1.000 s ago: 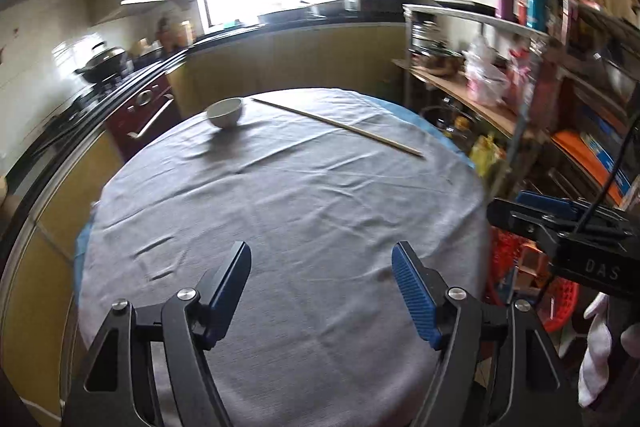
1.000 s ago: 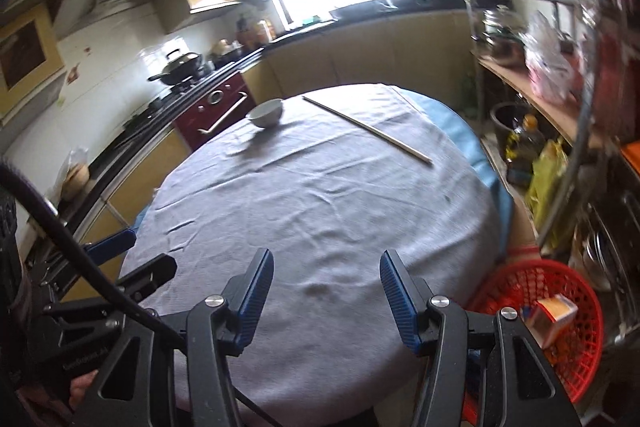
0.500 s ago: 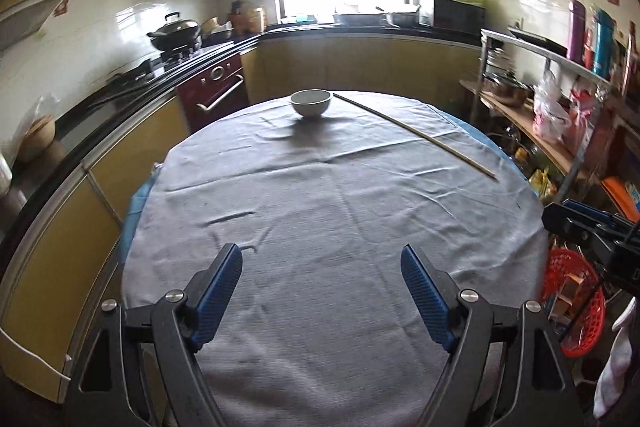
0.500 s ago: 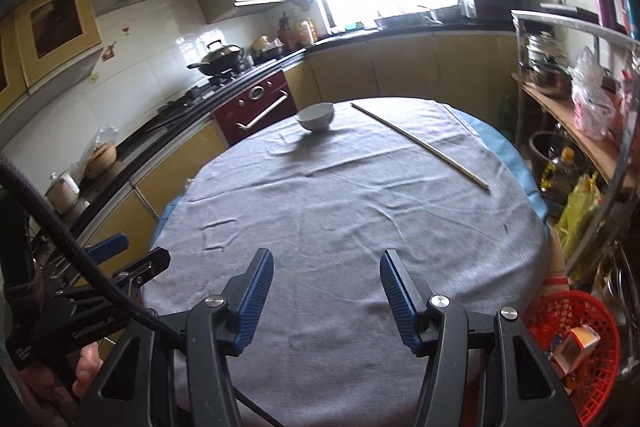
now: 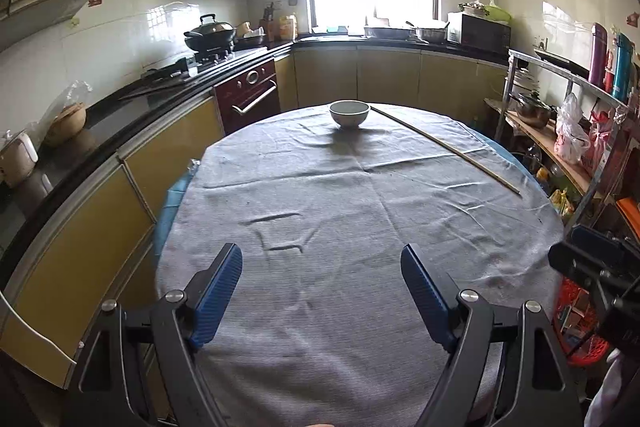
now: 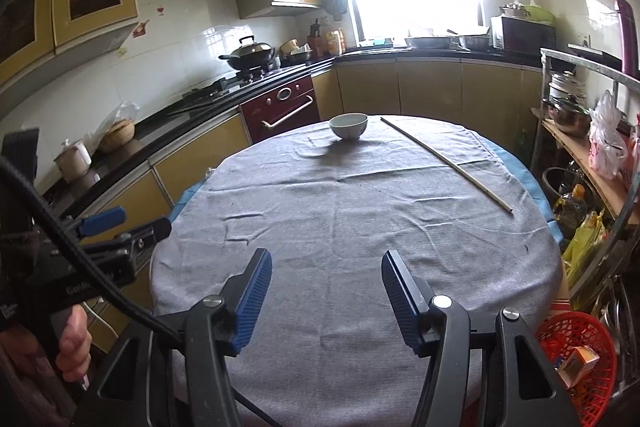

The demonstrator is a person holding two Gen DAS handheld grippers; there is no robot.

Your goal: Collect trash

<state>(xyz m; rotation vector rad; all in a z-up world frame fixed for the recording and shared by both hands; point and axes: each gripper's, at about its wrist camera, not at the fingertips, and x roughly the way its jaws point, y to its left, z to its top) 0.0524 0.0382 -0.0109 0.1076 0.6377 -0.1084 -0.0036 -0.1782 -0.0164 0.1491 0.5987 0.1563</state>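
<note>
A red plastic basket (image 6: 580, 359) stands on the floor at the table's right, with a small carton (image 6: 578, 357) in it; it also shows in the left wrist view (image 5: 576, 311). My left gripper (image 5: 322, 293) is open and empty over the near edge of the round table (image 5: 360, 211). My right gripper (image 6: 326, 293) is open and empty over the near edge too. A white bowl (image 5: 349, 113) and a long thin stick (image 5: 444, 147) lie at the table's far side.
The grey cloth covers the table (image 6: 352, 211). A kitchen counter with a stove and wok (image 5: 208, 35) runs along the left and back. A metal shelf rack (image 6: 592, 131) with pots and bags stands on the right.
Both grippers have pulled back and risen, and the left has swung to face the table squarely. The jaws stay open and empty.
</note>
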